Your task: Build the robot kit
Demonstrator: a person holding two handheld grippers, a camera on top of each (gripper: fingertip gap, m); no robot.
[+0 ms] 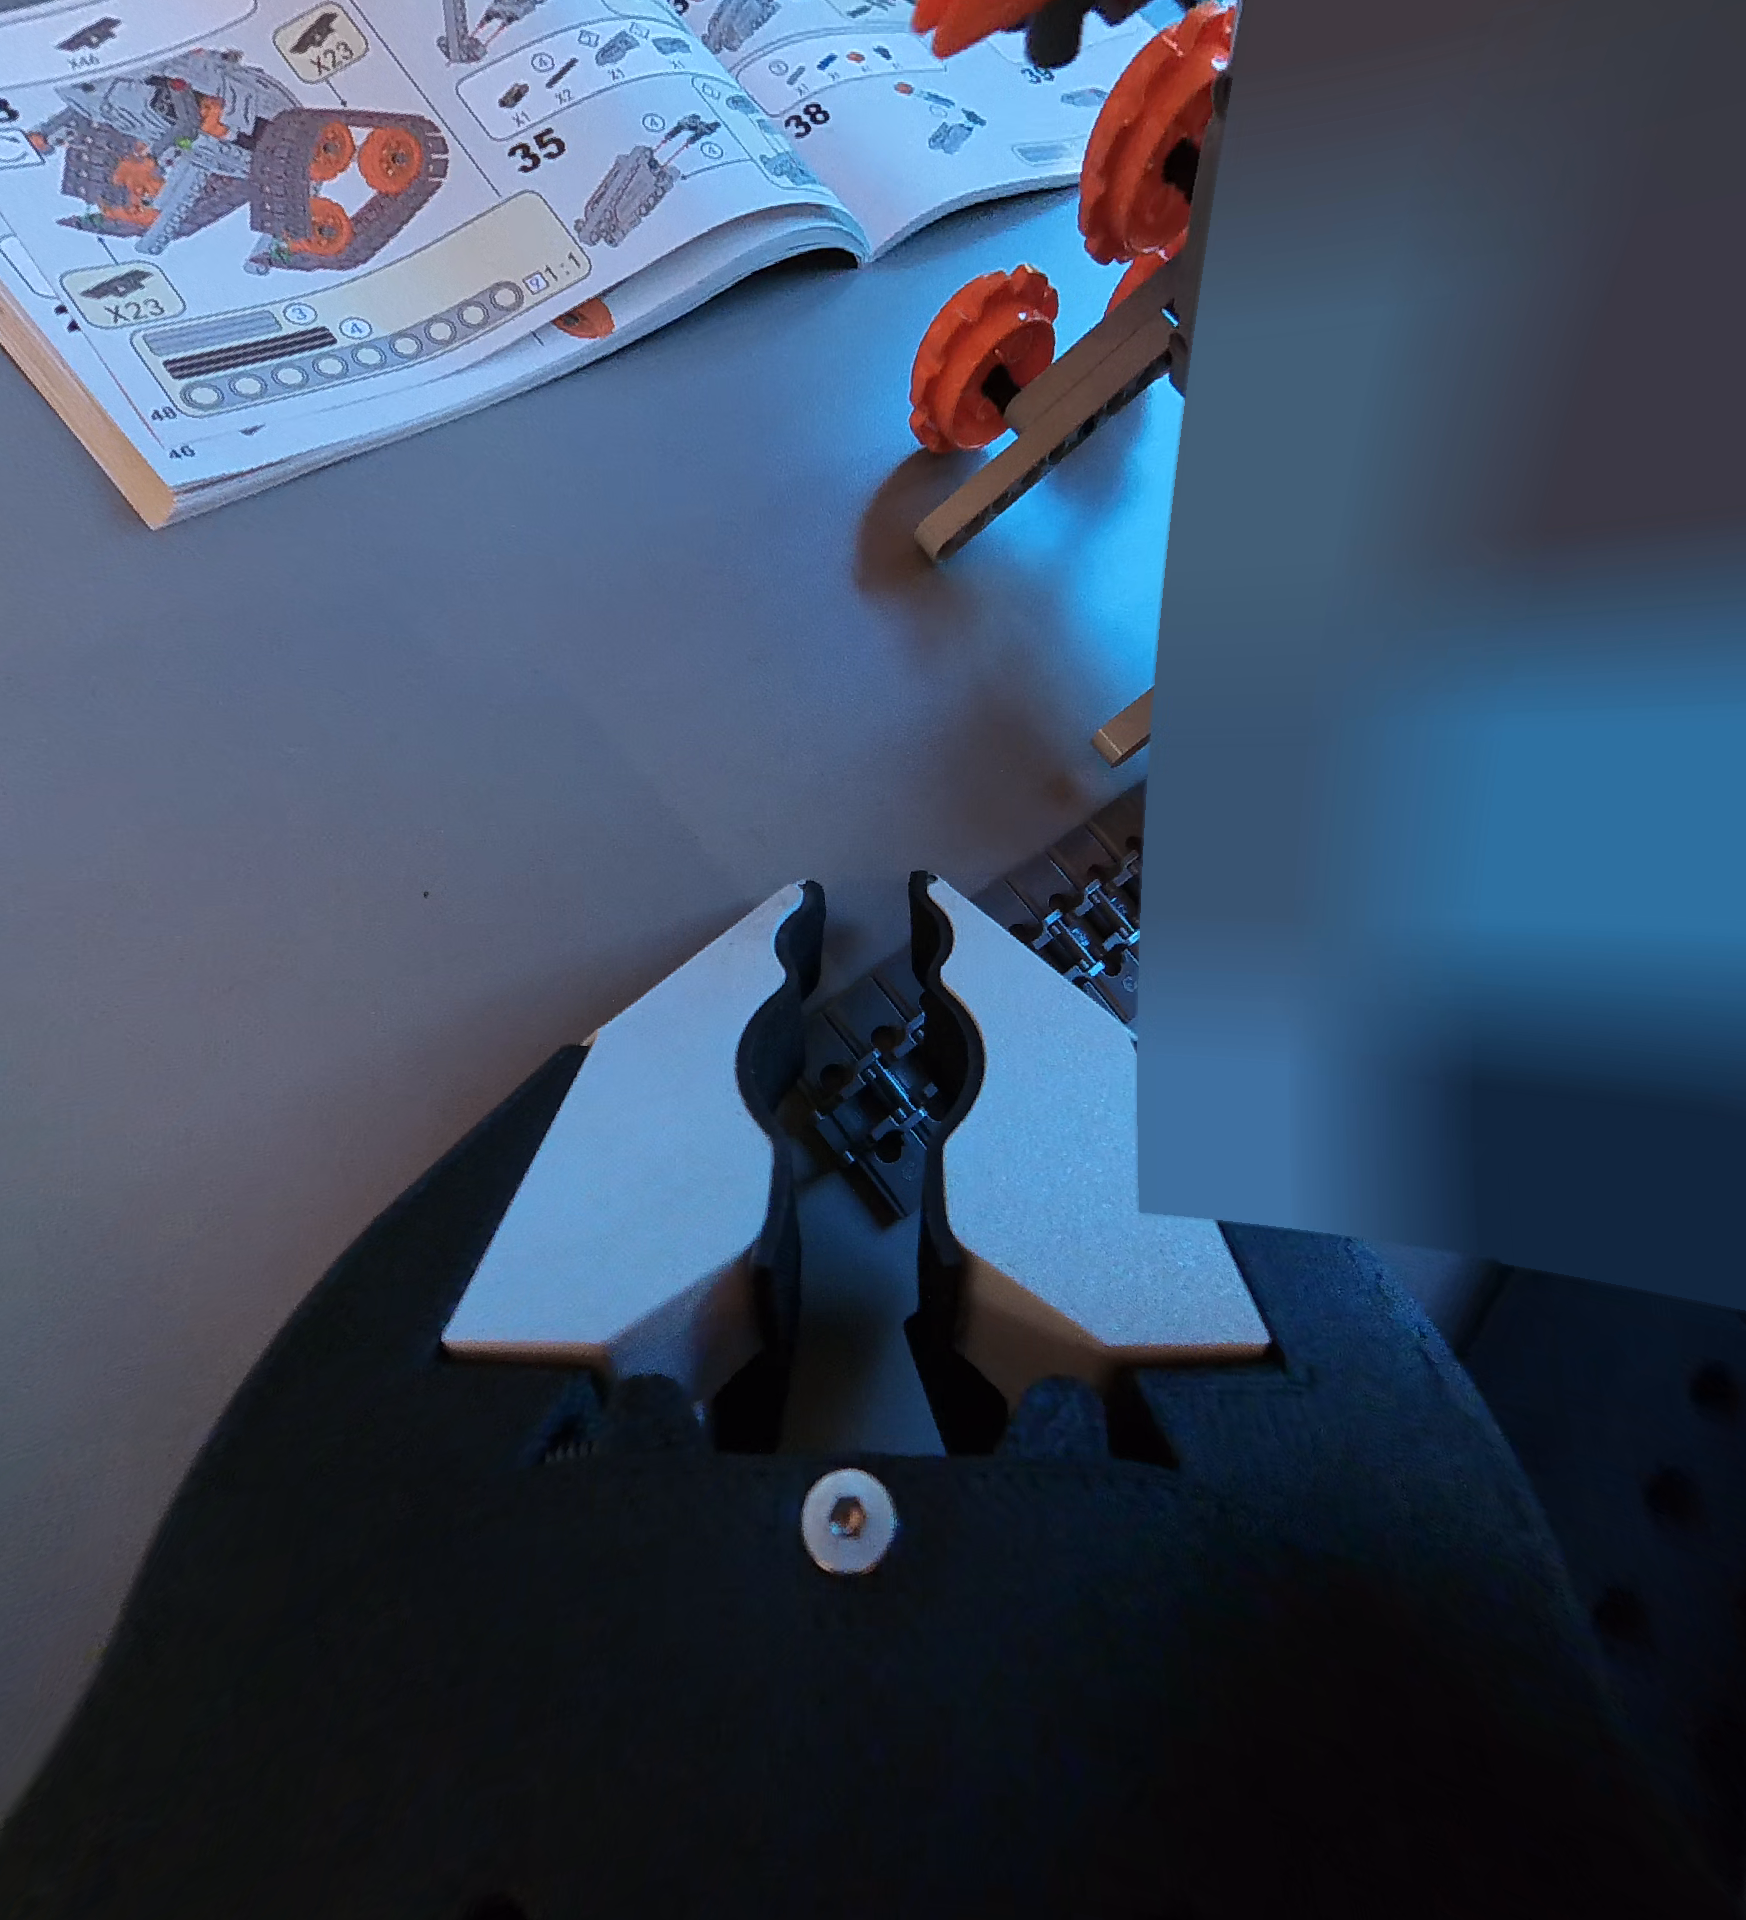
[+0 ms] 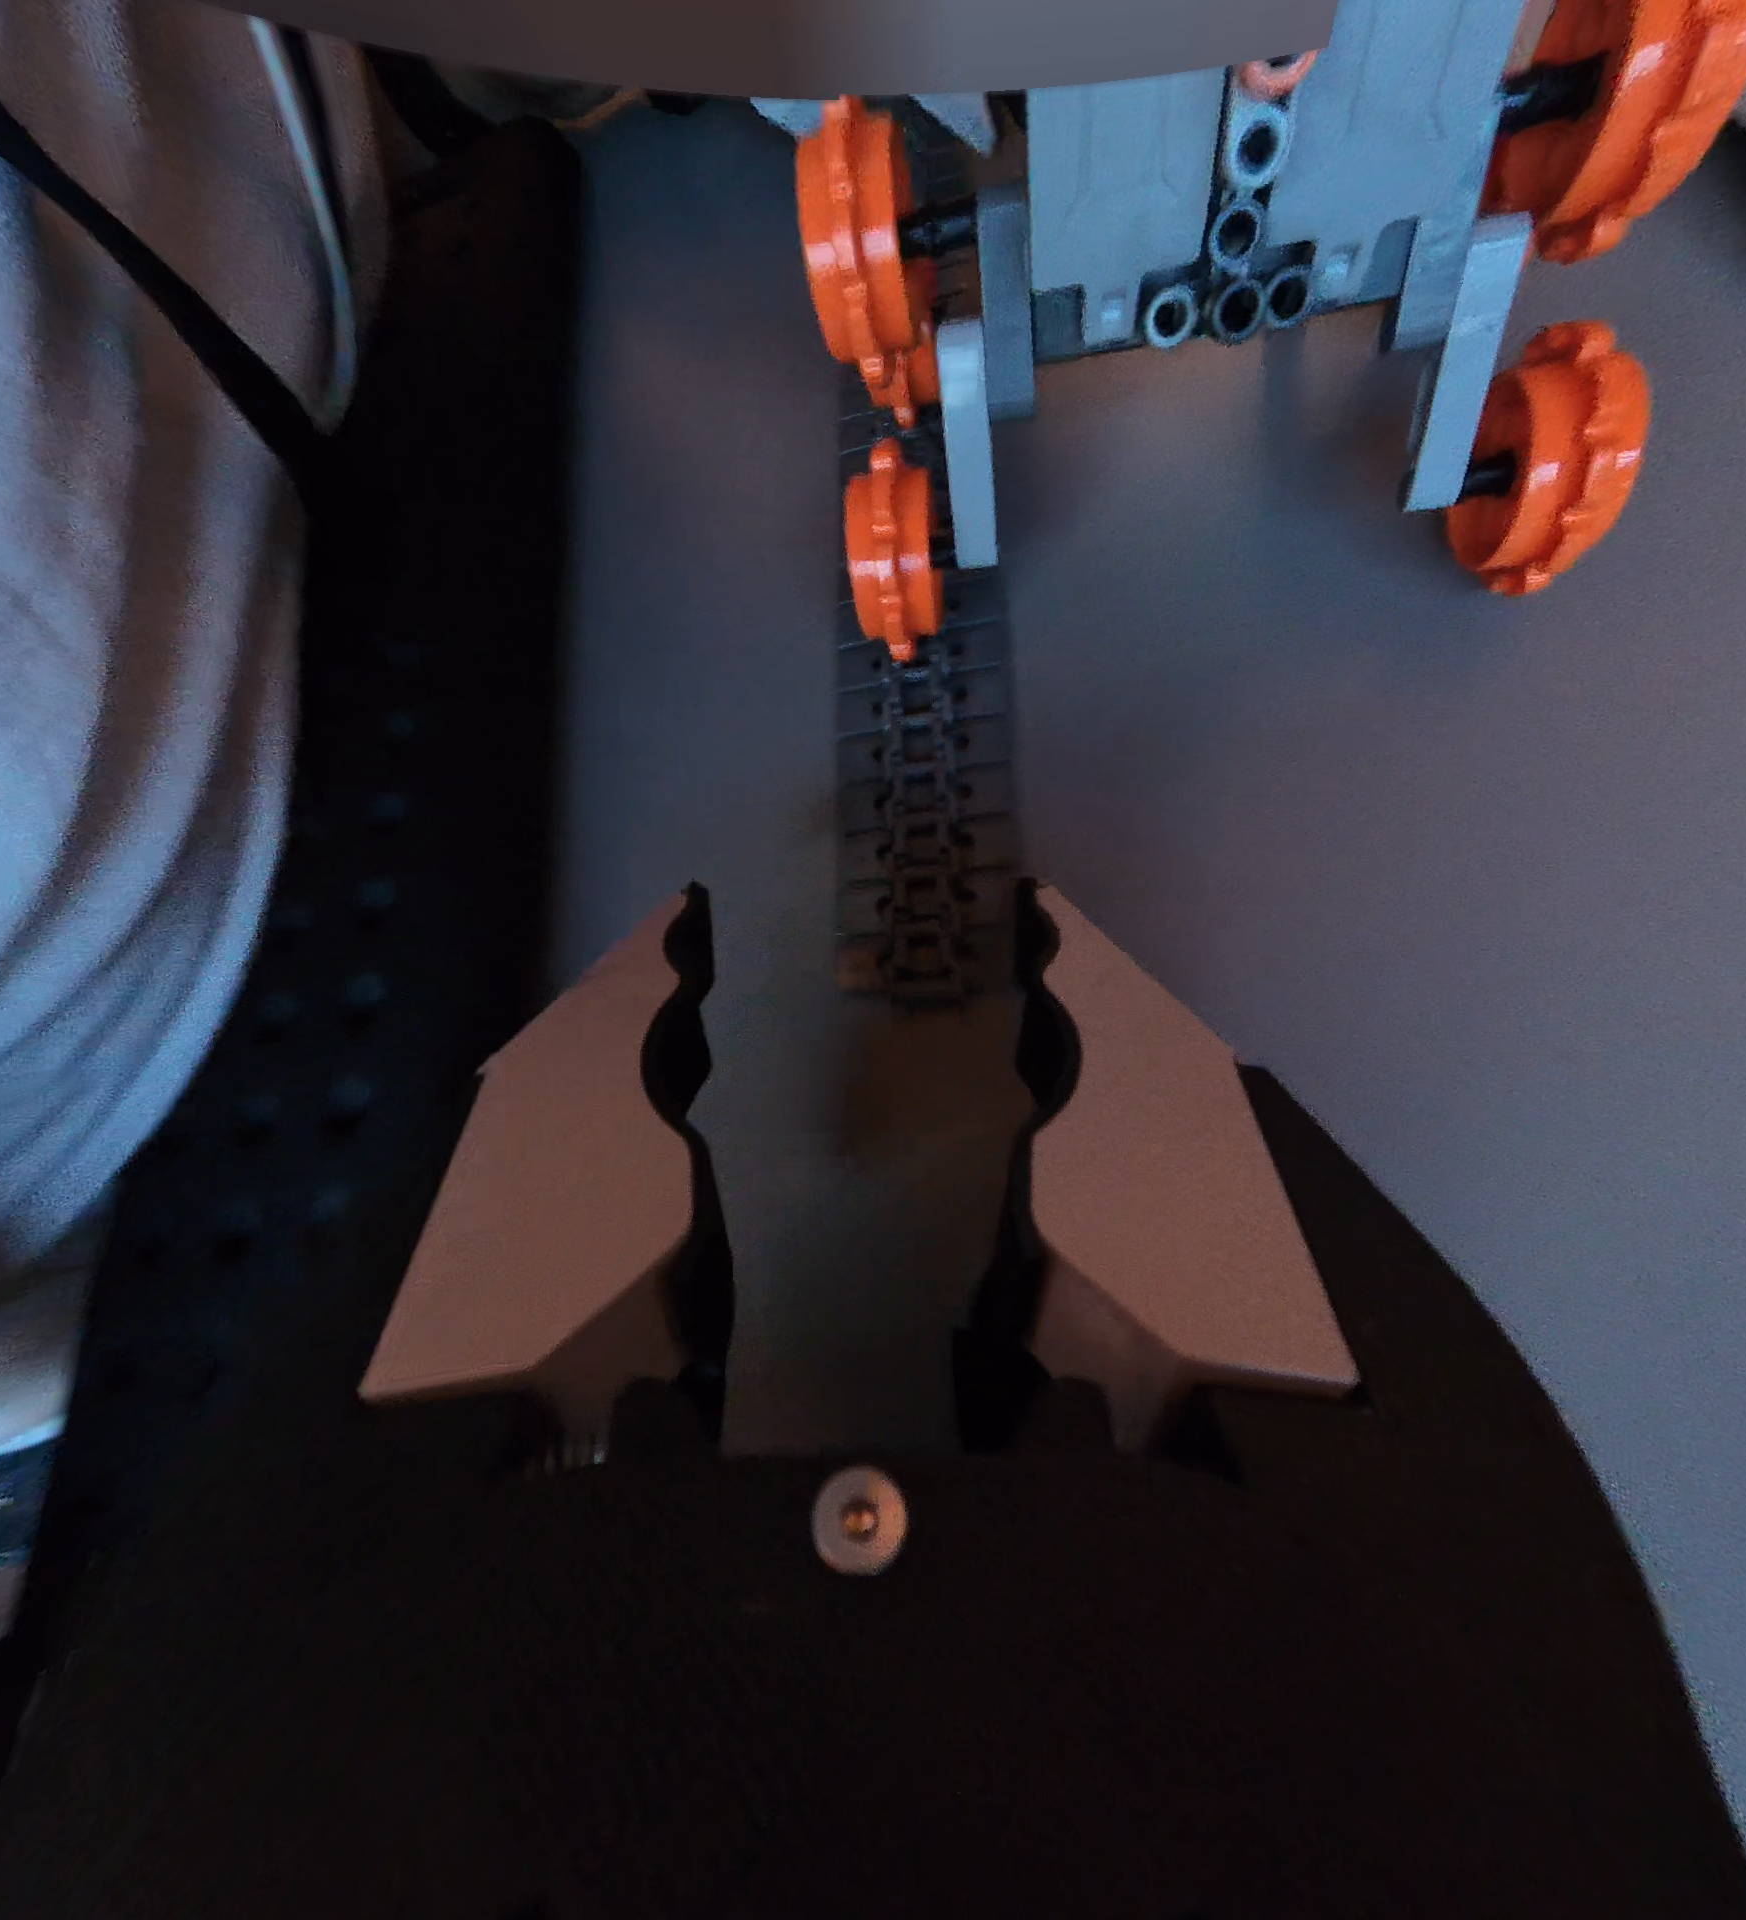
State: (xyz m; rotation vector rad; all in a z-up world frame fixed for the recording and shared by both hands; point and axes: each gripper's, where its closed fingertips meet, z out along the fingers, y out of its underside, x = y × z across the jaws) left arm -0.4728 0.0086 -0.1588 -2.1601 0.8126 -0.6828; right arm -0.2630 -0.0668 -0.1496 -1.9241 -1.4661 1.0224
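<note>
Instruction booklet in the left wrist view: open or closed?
Open. The instruction booklet lies flat on the table, two printed pages spread either side of its centre fold.

Left gripper (image 1: 864, 899): black body with a single screw at centre, two pale wedge-shaped fingers (image 1: 640, 1132) lined with dark scalloped pads; jaws drawn near together, a narrow gap left at the tips; a dark ridged piece sits between the pads — apparently clamped, though contact on both sides is not fully visible; gripper angled downward.

Right gripper (image 2: 864, 904): same build; fingers (image 2: 557, 1174) spread well apart; nothing between the pads — jaws unloaded; gripper pitched forward and down; view slightly blurred.
</note>
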